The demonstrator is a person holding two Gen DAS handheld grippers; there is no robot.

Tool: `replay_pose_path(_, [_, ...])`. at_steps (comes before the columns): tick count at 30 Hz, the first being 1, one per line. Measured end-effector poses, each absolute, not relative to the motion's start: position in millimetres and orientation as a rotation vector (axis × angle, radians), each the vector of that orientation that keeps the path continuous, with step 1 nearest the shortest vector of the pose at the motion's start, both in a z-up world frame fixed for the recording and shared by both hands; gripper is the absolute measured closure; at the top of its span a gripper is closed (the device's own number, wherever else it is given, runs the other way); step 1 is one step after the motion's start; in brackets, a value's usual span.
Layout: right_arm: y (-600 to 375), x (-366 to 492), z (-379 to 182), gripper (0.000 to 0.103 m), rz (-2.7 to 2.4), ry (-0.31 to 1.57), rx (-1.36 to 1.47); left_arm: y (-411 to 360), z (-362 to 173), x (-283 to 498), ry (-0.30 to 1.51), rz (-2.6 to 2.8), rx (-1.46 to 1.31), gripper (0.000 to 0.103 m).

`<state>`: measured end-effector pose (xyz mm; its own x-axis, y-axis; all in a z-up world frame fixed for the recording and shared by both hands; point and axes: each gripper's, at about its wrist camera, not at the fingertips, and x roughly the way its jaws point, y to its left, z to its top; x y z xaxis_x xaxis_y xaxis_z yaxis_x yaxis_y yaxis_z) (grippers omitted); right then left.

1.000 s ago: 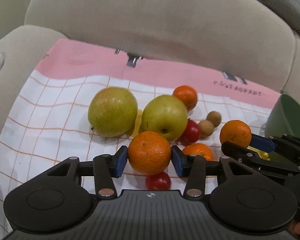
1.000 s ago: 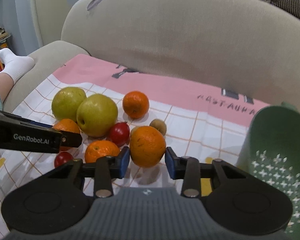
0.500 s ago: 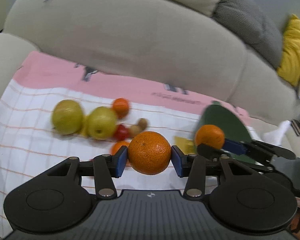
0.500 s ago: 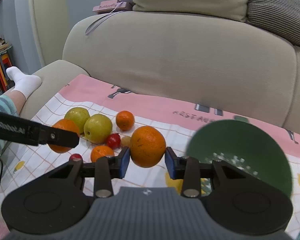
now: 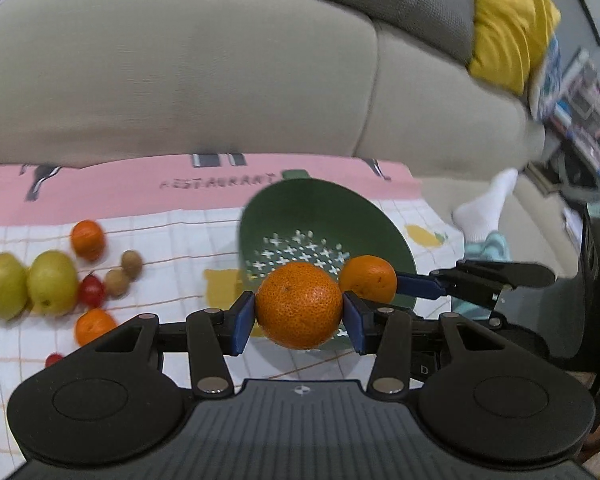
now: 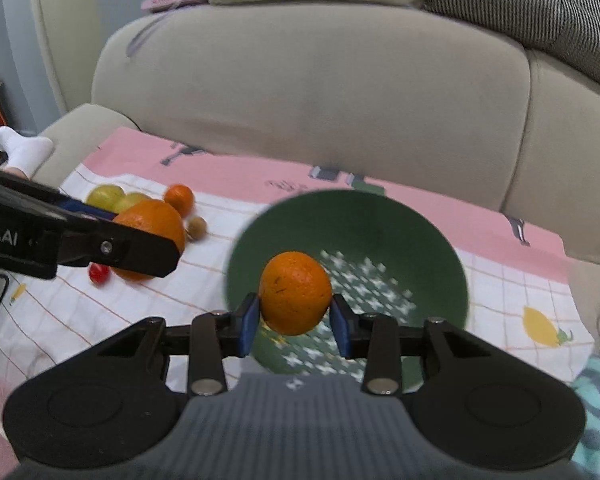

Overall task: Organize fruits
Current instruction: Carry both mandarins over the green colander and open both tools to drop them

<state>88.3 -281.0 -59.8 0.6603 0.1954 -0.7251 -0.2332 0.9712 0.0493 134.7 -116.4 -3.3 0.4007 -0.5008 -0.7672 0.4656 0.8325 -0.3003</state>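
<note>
My left gripper (image 5: 299, 322) is shut on an orange (image 5: 299, 305) and holds it in the air at the near rim of the green colander (image 5: 372, 224). My right gripper (image 6: 295, 322) is shut on another orange (image 6: 295, 292) and holds it above the colander (image 6: 440, 248). In the left wrist view the right gripper's orange (image 5: 367, 282) shows just right of mine. In the right wrist view the left gripper's orange (image 6: 152, 224) shows at left. Two green apples (image 5: 28, 284), two oranges (image 5: 86, 239), red fruits (image 5: 91, 291) and brown fruits (image 5: 124, 274) lie on the cloth at left.
The fruit and colander rest on a pink and white checked cloth (image 6: 520, 292) spread on a beige sofa (image 6: 320, 92). A person's white-socked foot (image 5: 484, 208) lies right of the cloth. Cushions (image 5: 508, 20) sit at the sofa back.
Both grippers have lifted their oranges off the cloth and carried them right, from the fruit pile to over the green colander.
</note>
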Motion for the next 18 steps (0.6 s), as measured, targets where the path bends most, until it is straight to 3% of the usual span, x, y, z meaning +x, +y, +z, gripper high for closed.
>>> replay_pose_path(18, [-320.6,149.5,-112.7,0.067,0.385,1.138,-0.035,-192.6,-52.8,177.9,1.213,-0.699,0.36,0.05])
